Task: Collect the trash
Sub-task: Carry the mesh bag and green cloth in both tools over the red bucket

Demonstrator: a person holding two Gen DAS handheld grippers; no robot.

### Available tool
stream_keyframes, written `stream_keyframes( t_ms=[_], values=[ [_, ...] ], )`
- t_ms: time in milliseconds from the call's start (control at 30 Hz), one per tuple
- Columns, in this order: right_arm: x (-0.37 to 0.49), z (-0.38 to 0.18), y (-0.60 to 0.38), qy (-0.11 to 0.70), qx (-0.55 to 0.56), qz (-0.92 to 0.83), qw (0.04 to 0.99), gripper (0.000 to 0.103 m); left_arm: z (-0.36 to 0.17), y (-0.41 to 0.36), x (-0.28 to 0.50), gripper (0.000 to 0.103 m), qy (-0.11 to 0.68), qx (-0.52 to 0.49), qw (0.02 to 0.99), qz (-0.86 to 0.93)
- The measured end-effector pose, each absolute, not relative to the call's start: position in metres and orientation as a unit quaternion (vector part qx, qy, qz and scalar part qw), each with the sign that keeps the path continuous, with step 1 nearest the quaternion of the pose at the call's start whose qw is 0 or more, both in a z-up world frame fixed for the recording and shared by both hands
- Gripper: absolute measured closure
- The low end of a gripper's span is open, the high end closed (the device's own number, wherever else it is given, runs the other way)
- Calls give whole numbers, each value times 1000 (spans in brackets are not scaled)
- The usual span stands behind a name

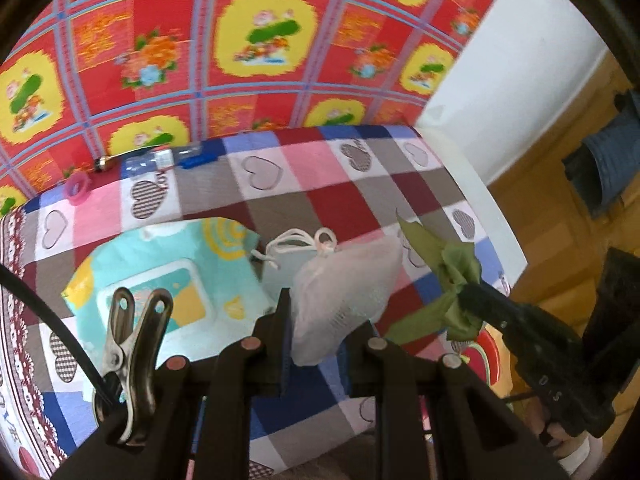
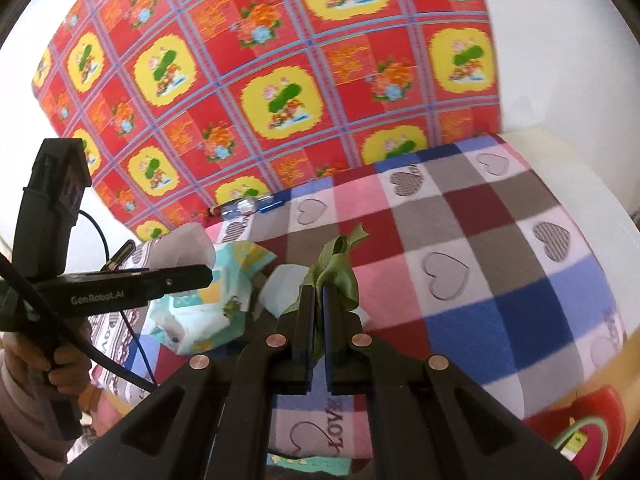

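Observation:
My left gripper [image 1: 320,320] is shut on a white mesh pouch [image 1: 344,292], whose white drawstring [image 1: 296,240] trails toward the back. A crumpled teal wipes packet [image 1: 168,276] lies on the checked heart blanket [image 1: 360,188] just left of it. My right gripper [image 2: 320,292] is shut on a crumpled green ribbon [image 2: 336,268], held a little above the blanket [image 2: 480,280]. In the left wrist view the right gripper [image 1: 466,296] and ribbon [image 1: 452,272] sit right beside the pouch. The right wrist view shows the left gripper [image 2: 206,274] with the pouch [image 2: 180,248] over the packet [image 2: 200,312].
A clear plastic bottle [image 1: 160,158] with a blue cap and a pink ring [image 1: 78,188] lie at the blanket's far edge, against a red and yellow patterned cloth [image 1: 240,60]. A white table edge [image 1: 492,208] borders wooden floor on the right. A hand [image 2: 68,368] holds the left gripper.

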State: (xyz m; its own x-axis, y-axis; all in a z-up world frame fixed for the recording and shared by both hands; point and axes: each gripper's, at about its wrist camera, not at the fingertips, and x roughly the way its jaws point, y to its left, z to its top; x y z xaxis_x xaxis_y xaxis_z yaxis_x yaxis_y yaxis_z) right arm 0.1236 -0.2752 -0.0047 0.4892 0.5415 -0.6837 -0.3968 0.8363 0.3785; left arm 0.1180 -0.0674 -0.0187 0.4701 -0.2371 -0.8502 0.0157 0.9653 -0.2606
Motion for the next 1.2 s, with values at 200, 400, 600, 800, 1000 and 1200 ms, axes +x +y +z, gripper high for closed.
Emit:
stream_keyframes(
  t_ms=[200, 400, 600, 800, 1000, 1200],
  values=[
    [111, -3, -299, 422, 102, 241, 868, 98, -21, -91, 118, 84, 515, -87, 846, -103],
    [101, -1, -323, 421, 114, 205, 876, 98, -23, -118, 123, 84, 518, -70, 841, -136],
    [90, -2, -352, 423, 129, 169, 881, 98, -25, -148, 126, 84, 522, -50, 835, -165],
    [80, -4, -383, 427, 142, 140, 882, 98, -27, -184, 127, 84, 527, -35, 828, -190],
    [67, -7, -415, 430, 150, 117, 883, 98, -28, -217, 123, 84, 531, -22, 821, -209],
    [50, -10, -449, 431, 166, 89, 883, 98, -30, -254, 116, 84, 534, -7, 813, -232]
  ],
)
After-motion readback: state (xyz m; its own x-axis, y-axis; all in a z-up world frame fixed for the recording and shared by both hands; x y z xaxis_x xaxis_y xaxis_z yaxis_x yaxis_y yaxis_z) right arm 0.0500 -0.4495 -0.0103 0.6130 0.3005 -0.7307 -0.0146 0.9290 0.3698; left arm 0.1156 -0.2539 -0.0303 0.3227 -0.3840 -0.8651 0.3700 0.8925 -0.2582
